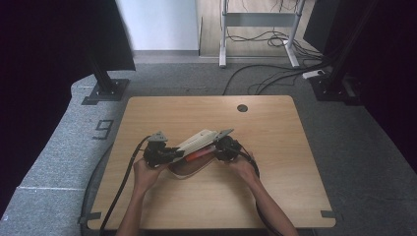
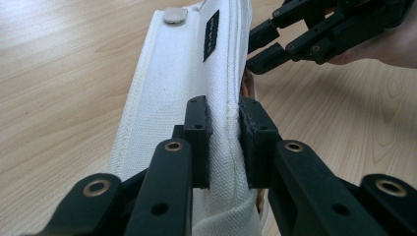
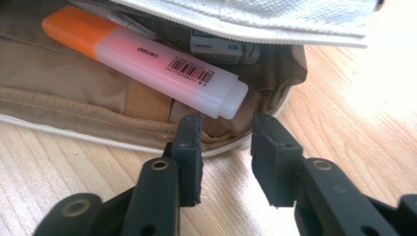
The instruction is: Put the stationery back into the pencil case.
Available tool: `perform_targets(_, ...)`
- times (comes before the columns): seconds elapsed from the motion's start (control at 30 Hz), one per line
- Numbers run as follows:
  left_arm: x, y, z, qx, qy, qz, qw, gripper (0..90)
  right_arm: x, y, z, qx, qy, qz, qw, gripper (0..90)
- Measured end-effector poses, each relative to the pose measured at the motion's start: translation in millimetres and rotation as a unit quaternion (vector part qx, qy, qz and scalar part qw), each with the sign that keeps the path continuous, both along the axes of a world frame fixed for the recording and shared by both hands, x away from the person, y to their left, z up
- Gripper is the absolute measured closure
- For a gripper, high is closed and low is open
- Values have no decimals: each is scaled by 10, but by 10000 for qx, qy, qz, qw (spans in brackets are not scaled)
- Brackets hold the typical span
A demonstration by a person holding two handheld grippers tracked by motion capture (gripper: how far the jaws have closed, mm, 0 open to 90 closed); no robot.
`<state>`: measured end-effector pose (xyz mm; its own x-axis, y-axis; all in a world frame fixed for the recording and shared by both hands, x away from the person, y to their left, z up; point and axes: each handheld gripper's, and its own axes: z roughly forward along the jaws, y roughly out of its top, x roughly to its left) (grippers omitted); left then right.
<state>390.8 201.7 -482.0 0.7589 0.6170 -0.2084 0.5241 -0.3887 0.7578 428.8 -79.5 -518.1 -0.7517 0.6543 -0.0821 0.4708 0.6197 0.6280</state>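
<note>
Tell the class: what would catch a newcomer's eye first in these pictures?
Probably the orange highlighter, lying in the open white pencil case near the middle of the wooden table, its clear end toward the open right gripper. Next, the left gripper, shut on the case's raised white flap.

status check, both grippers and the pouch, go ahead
Left hand-held gripper shut on pouch flap, holding it open. Right hand-held gripper open at highlighter end. Nothing in the way.

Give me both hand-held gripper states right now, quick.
Left hand-held gripper: shut on the white pencil case flap.
Right hand-held gripper: open, holding nothing, jaws just short of the orange highlighter in the case.
</note>
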Motion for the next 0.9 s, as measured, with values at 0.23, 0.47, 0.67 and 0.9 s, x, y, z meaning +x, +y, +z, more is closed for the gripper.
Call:
perform_targets(0.23, -2, -10, -2, 4, -3, -3, 10000, 760, 29, 92, -4, 176, -13, 89, 9998, 708)
perform_targets(0.47, 3, -11, -12, -4, 32, -24, 10000, 758, 29, 231, -16, 190, -56, 277, 9994, 709)
perform_targets(0.67, 3, -18, -36, 6, 97, -53, 9999, 752, 18, 142, 16, 383, 60, 170, 9991, 665)
perform_targets(0.9, -11, -43, -80, 29, 174, -86, 9998, 732, -16, -42, 28, 423, 130, 61, 9990, 604)
